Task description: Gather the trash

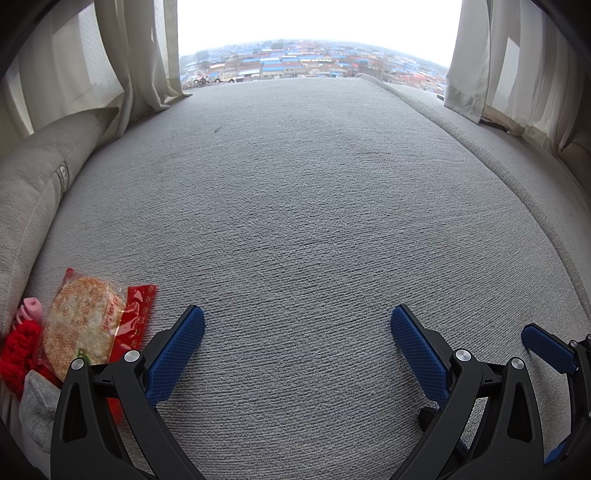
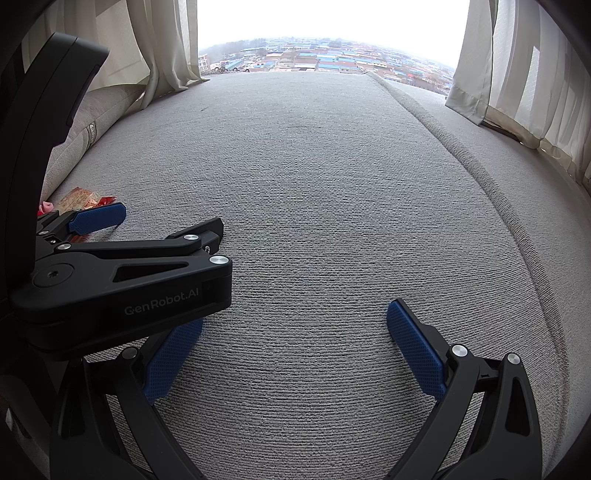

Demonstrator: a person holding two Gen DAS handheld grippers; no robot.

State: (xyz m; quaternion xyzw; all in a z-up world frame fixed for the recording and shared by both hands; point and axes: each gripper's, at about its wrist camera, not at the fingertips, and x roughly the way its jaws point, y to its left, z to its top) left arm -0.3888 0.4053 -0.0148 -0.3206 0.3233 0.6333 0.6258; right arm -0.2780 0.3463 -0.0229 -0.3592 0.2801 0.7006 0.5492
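A snack wrapper (image 1: 88, 325), clear with red ends and a round cracker inside, lies on the grey cushion (image 1: 295, 203) at the lower left. It also shows in the right wrist view (image 2: 79, 197). My left gripper (image 1: 297, 350) is open and empty just right of the wrapper, its left finger partly over the wrapper's red edge. My right gripper (image 2: 293, 350) is open and empty over bare cushion. The left gripper also shows in the right wrist view (image 2: 122, 229), close on the left. One pad of the right gripper shows at the left wrist view's right edge (image 1: 546, 349).
A red knitted item (image 1: 18, 354), a pink piece (image 1: 29, 308) and a grey sock (image 1: 38, 410) lie beside the wrapper. A bolster pillow (image 1: 40, 173) runs along the left. Curtains (image 1: 140, 55) hang on both sides of a bright window (image 1: 317, 26). A raised cushion seam (image 2: 491, 177) runs along the right.
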